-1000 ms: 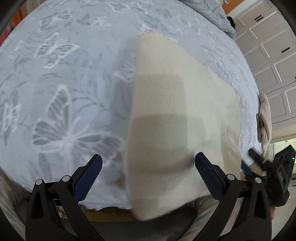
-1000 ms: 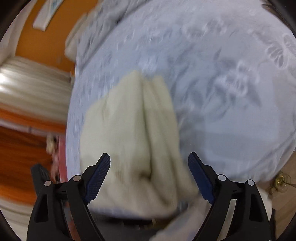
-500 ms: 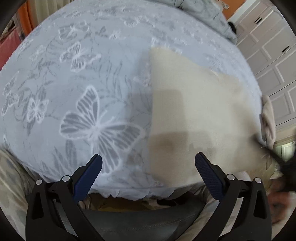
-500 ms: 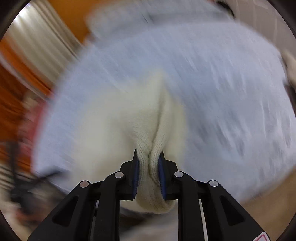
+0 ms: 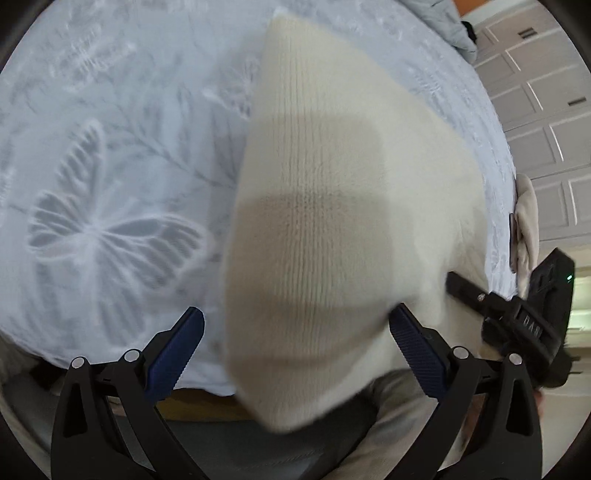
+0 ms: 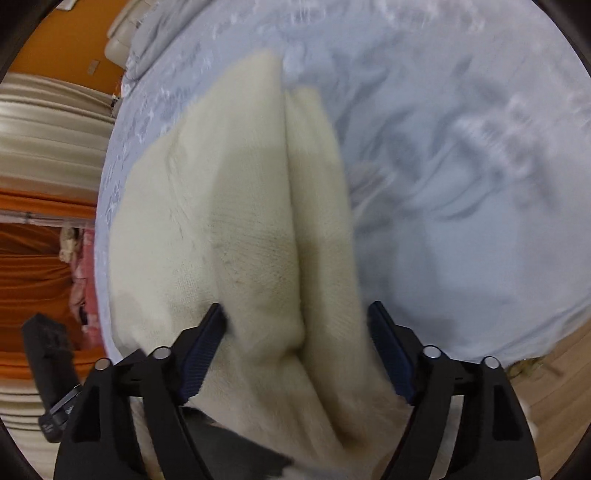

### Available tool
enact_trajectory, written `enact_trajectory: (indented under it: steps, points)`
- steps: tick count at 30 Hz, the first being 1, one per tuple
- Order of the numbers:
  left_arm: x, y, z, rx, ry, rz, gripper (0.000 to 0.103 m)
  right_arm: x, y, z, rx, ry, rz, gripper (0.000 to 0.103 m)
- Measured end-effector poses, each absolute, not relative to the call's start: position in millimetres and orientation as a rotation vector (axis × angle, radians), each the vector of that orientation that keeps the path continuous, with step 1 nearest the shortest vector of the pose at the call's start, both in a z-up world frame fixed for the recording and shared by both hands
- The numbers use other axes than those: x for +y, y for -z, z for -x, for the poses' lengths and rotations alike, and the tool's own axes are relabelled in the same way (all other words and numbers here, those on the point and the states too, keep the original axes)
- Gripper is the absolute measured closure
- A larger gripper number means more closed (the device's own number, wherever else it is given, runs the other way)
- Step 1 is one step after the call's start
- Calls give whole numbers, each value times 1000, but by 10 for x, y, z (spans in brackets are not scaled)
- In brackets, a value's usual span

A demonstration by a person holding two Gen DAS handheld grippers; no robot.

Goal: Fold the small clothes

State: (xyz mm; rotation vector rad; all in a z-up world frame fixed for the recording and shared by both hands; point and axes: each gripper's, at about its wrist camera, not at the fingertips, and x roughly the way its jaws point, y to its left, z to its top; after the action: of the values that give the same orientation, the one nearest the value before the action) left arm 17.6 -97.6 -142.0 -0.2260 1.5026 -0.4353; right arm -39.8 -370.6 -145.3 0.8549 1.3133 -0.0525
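A cream knit garment (image 5: 332, 206) lies flat on the butterfly-print bedspread (image 5: 110, 177), its near end hanging over the bed's front edge. My left gripper (image 5: 295, 347) is open above that near end, with the cloth's left part between its fingers and neither pad pressing on it. In the right wrist view the same garment (image 6: 229, 206) shows a raised lengthwise fold. My right gripper (image 6: 297, 350) straddles that fold with its jaws opening, the cloth loose between them. The right gripper (image 5: 517, 321) also shows at the garment's right edge in the left wrist view.
A folded beige cloth (image 5: 524, 221) sits at the bed's right edge, before white cabinet doors (image 5: 535, 110). A grey duvet (image 5: 443, 22) lies at the far end. The person's grey trousers (image 5: 258, 454) are below the bed edge. Orange curtains (image 6: 37, 258) hang left; wood floor (image 6: 546, 387) lies right.
Half a second ago my right gripper was shut on a pinched ridge of the garment; now it has opened and let go. My left gripper stayed open and came back over the garment's near end.
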Motion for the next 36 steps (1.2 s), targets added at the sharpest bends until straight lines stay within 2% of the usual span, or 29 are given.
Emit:
enact_trajectory:
  steps: [3, 5, 7, 8, 10, 13, 20, 31, 36]
  points:
    - [-1021, 1562, -222, 1532, 419, 244, 5, -3665, 1520, 393, 1315, 34, -885, 15]
    - [-1037, 1564, -219, 1534, 414, 255, 5, -3645, 1484, 426, 1296, 6, -874, 29]
    - [-1128, 1452, -167, 1495, 453, 192, 23, -3638, 1375, 502, 1252, -11, -847, 59]
    - [-1176, 1378, -131, 1475, 455, 138, 28, -3611, 1318, 543, 1234, -5, -835, 63]
    - [-1248, 1230, -59, 1439, 465, 60, 47, -3557, 1158, 549, 1187, 8, -820, 68]
    - [-1246, 947, 24, 1362, 485, -1, 56, -3420, 845, 638, 1094, 17, -805, 69]
    - [-1061, 147, 69, 1211, 536, -8, 60, -3212, 116, 947, 936, 8, -770, 69]
    - [-853, 20, 206, 1197, 564, 24, 61, -3033, -101, 999, 909, 20, -709, 69]
    - [-795, -164, 212, 1128, 569, 55, 62, -3032, -335, 906, 821, -26, -644, 70]
